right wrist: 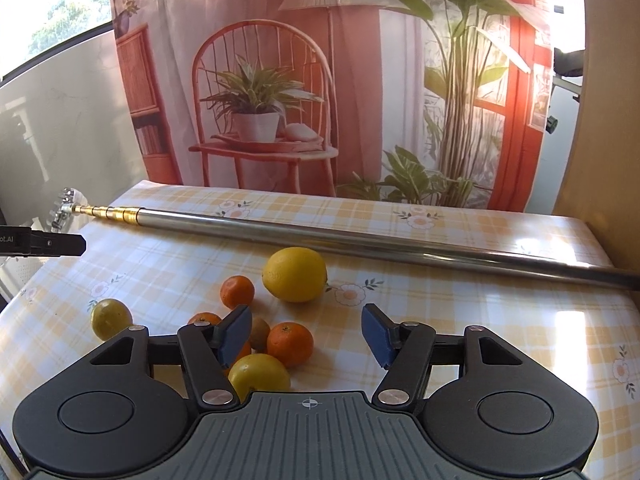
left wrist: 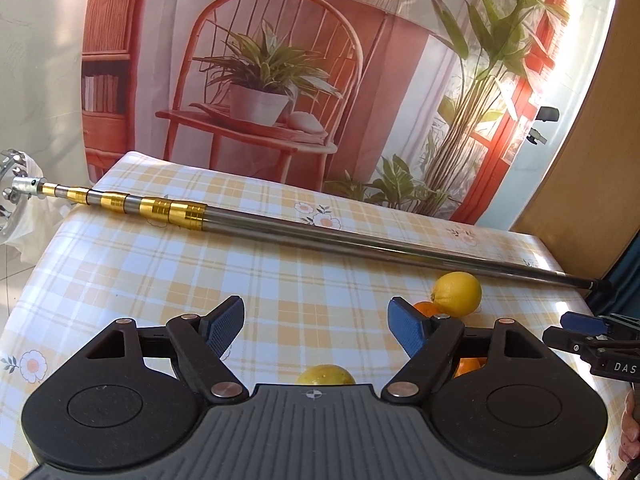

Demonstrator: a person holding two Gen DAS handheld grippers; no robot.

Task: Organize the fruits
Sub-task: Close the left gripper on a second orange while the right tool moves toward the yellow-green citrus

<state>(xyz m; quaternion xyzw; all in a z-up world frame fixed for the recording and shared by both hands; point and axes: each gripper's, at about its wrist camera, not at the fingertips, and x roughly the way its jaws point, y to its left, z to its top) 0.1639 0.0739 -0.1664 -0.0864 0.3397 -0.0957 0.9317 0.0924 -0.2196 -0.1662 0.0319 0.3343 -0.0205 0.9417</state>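
Observation:
A cluster of fruit lies on the yellow plaid tablecloth (right wrist: 440, 320). A large lemon (right wrist: 295, 274) sits farthest back, with a small orange (right wrist: 237, 291) to its left. Nearer me are another orange (right wrist: 290, 343), a brownish kiwi (right wrist: 260, 332), a yellow lemon (right wrist: 258, 376) and a small greenish-yellow lemon (right wrist: 110, 318) at the left. My right gripper (right wrist: 307, 338) is open just above the near fruit, holding nothing. My left gripper (left wrist: 318, 330) is open too, with a yellow lemon (left wrist: 325, 375) under it and the large lemon (left wrist: 458, 293) beyond its right finger.
A long telescopic metal pole (right wrist: 360, 240) with gold bands (left wrist: 160, 208) lies across the far part of the table. A printed backdrop (left wrist: 280, 80) hangs behind the table. The right gripper's tip (left wrist: 592, 340) shows at the left wrist view's right edge.

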